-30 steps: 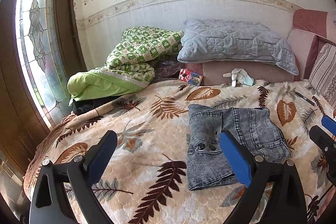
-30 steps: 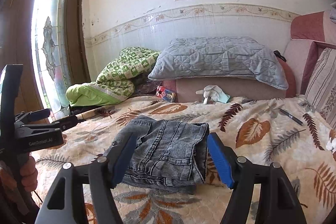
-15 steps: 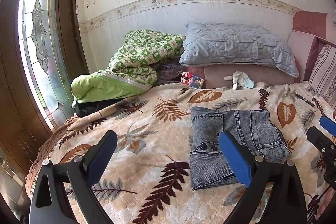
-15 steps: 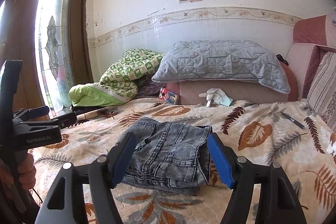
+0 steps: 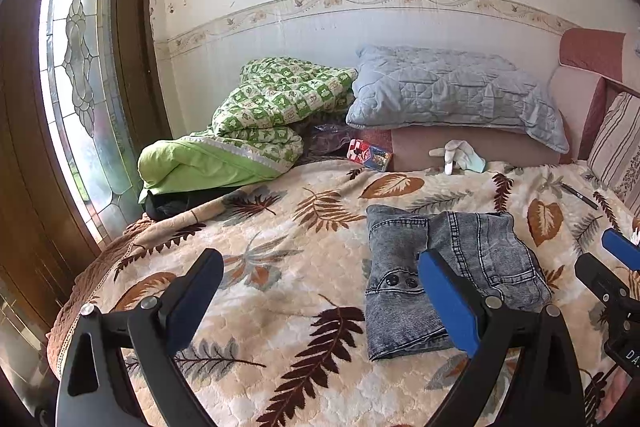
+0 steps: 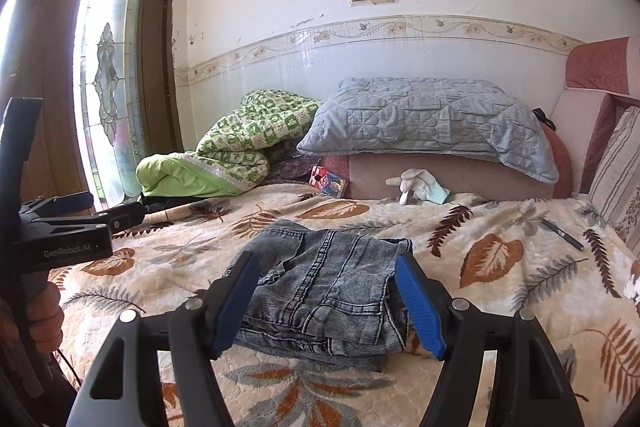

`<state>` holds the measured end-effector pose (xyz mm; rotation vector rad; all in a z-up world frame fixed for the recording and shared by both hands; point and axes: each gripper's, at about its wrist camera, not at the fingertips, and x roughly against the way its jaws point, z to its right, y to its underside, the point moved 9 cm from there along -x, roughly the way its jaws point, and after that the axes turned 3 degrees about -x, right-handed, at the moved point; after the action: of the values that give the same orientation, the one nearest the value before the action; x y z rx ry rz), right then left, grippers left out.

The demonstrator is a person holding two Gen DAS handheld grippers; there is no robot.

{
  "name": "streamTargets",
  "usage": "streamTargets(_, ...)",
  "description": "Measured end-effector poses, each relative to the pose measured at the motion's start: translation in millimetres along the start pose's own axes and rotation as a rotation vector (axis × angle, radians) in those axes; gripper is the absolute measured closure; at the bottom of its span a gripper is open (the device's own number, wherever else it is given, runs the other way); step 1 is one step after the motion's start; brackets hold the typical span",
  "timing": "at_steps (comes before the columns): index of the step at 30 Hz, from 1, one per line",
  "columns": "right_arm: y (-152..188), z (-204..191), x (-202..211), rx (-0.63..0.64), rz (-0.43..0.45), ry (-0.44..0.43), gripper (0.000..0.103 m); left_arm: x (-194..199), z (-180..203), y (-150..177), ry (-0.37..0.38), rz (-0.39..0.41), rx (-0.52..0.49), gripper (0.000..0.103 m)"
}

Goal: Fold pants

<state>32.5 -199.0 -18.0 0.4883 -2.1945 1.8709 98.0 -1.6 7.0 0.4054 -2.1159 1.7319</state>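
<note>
**Folded jeans on the bed, both grippers free**

Mid-bed, on the leaf-print bedspread (image 6: 500, 311), we see the pants (image 6: 328, 291): grey washed denim jeans, already folded into a compact stack of several layers. In the left wrist view the same pants (image 5: 448, 267) lie flat with two dark buttons showing on the near-left part and a back pocket on the right.

Handling, as we judge it: denim is soft but thick, moderately heavy for cloth, not fragile, not slippery. The ribbed weave and raised seams should give the pads good bite. The stack will sag and unfold if lifted from one layer only. We would pinch through all layers at a folded edge, near the thick seamed side, or take two opposite edges with both grippers so the fold holds.

Right gripper (image 6: 328, 303): fingers (image 6: 420, 307) apart, straddling the stack in the view but hovering short of it, clamped on nothing. Left gripper (image 5: 320, 299): fingers (image 5: 448, 303) wide apart, nothing between them, off to the left side of the pants over bare bedspread.

Further out: a grey quilted pillow (image 6: 424, 123) at the head of the bed, a green patterned quilt (image 6: 248, 135) bundled left of it, a pen (image 6: 562, 234) lying well apart to the right.
</note>
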Motion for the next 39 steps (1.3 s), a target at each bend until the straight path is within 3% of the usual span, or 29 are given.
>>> streamTargets(39, 1.3, -4.9, 0.1, 0.009, 0.008, -0.013, 0.029, -0.8, -4.5, 4.4, -0.016, -0.011, 0.004, 0.005)
